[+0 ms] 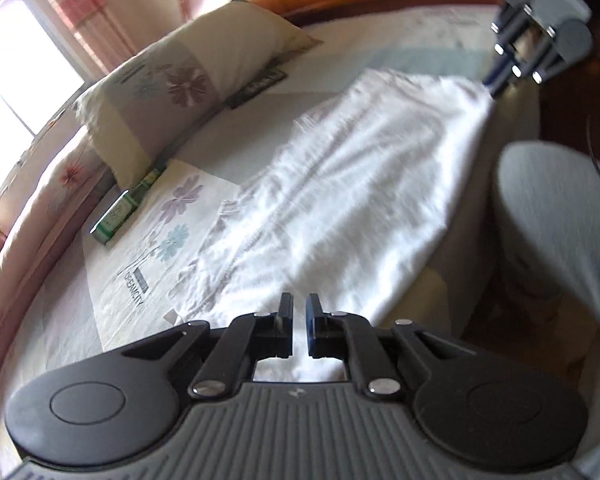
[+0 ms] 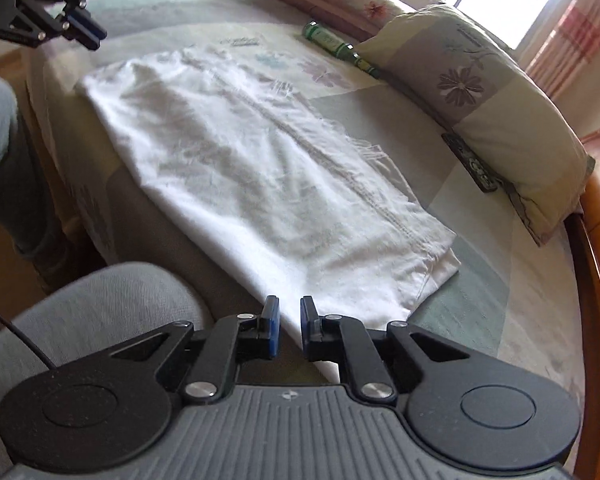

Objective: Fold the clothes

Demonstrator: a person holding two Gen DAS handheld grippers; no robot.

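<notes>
White garment [image 2: 268,184] lies folded lengthwise along the near bed edge. Left gripper [image 1: 299,330] and right gripper [image 2: 289,330] each slightly parted, empty, above opposite ends. Risk: thin layers may separate on regrasp, undoing the fold.

**Obscured and cut off**

White garment [image 1: 340,184]: motion-blurred, near end hidden behind left hand-held gripper [image 1: 299,326]. Dark flat object [image 2: 474,166] partly under pillow [image 2: 480,100], unidentifiable. Green box [image 1: 126,208]: label too small to read.
</notes>
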